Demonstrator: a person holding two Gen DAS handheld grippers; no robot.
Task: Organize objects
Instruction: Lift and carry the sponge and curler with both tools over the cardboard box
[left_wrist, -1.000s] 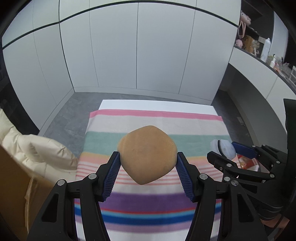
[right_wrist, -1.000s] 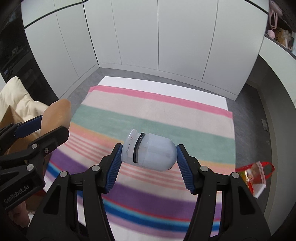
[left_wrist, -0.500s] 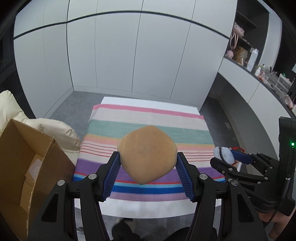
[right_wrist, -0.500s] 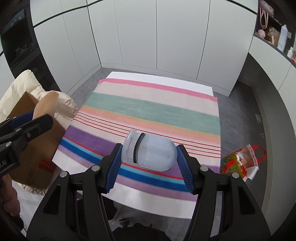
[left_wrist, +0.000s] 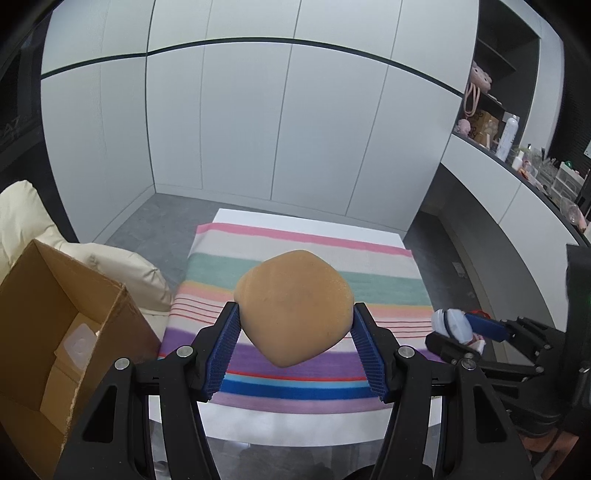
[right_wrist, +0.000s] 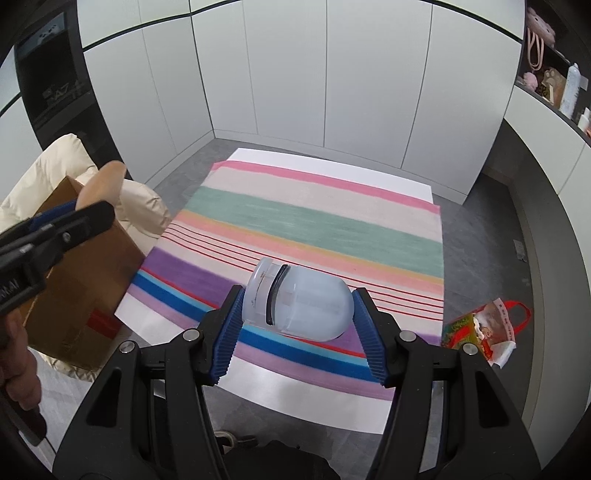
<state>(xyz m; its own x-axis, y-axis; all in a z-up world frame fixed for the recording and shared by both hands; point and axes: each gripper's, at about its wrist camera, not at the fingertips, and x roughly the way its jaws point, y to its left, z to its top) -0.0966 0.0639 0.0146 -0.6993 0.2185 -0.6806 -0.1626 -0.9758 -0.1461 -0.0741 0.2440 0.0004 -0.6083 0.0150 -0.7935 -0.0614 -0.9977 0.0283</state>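
My left gripper (left_wrist: 294, 325) is shut on a tan, rounded bun-shaped object (left_wrist: 293, 306), held above the near edge of a striped cloth (left_wrist: 303, 254) on a white table. My right gripper (right_wrist: 297, 314) is shut on a pale bluish-white plastic container (right_wrist: 303, 301) lying on its side between the blue pads. An open cardboard box (left_wrist: 55, 332) stands at the left, lower than the table. In the left wrist view the right gripper (left_wrist: 465, 332) with its container shows at the right. In the right wrist view the left gripper (right_wrist: 70, 218) with the tan object (right_wrist: 103, 181) hangs over the box (right_wrist: 74, 295).
A cream padded cushion (left_wrist: 110, 266) lies behind the box. A red and green bag (right_wrist: 484, 328) sits on the grey floor right of the table. White cabinet doors close off the back. Shelves with bottles and clutter (left_wrist: 509, 136) run along the right wall. A hand (right_wrist: 18, 365) shows at lower left.
Both grippers have pulled back and up from the cloth with their objects still held. The table's near edge and the open box have come into view.
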